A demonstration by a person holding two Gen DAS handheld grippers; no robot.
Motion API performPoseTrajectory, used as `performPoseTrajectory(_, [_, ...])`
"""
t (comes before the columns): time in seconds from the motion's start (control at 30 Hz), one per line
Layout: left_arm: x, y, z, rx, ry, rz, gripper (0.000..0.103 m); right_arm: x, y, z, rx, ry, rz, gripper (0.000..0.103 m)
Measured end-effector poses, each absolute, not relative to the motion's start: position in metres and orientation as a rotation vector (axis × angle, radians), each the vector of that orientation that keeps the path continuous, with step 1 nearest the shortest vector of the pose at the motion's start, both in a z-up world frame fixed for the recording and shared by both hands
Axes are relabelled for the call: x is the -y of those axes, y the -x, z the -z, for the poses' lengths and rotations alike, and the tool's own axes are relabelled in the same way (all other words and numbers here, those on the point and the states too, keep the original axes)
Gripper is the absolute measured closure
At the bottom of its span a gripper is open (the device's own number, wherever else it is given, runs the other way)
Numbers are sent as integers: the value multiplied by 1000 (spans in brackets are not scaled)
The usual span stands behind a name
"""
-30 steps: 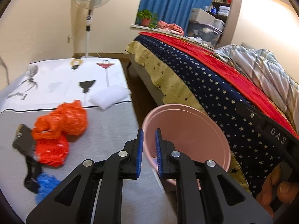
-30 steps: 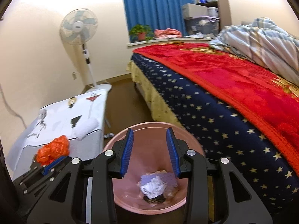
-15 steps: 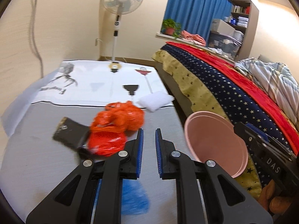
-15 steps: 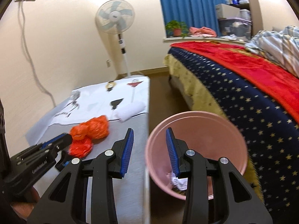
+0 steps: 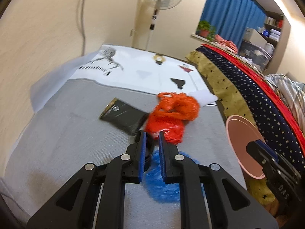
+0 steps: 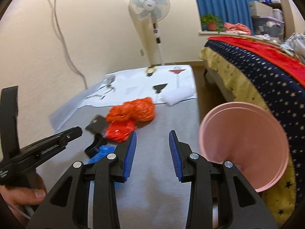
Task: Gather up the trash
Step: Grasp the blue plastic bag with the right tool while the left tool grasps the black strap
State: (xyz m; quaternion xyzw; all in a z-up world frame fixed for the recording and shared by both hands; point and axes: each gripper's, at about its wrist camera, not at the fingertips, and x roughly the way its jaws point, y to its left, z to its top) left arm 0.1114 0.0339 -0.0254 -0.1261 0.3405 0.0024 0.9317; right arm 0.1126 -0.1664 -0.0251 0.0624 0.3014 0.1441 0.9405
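Observation:
Trash lies on a low grey table (image 5: 76,133): crumpled orange bags (image 5: 171,112), a black packet (image 5: 122,114), a blue wad (image 5: 162,181) and a white wad (image 5: 204,97). My left gripper (image 5: 151,148) hovers just above the blue wad with its jaws a narrow gap apart and nothing between them. My right gripper (image 6: 152,148) is open and empty over the table's right part. A pink bin (image 6: 244,143) stands right of the table. In the right wrist view I also see the orange bags (image 6: 131,114), the blue wad (image 6: 101,152) and the left gripper (image 6: 63,137).
A bed with a starry navy and red cover (image 5: 257,95) runs along the right, close to the bin. A standing fan (image 6: 150,19) is behind the table by the wall. A white printed cloth (image 5: 143,70) covers the table's far end.
Both grippers have swung left from over the pink bin to over the table. The left gripper has come closer to the trash pile and now hangs above the blue wad.

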Motion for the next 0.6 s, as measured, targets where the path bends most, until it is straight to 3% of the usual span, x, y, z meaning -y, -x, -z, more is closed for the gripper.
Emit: performPoseTrajectory(0.6, [-42,-125,53,-774,290,-10,90,125,-132,66,-771,-123,-457,66])
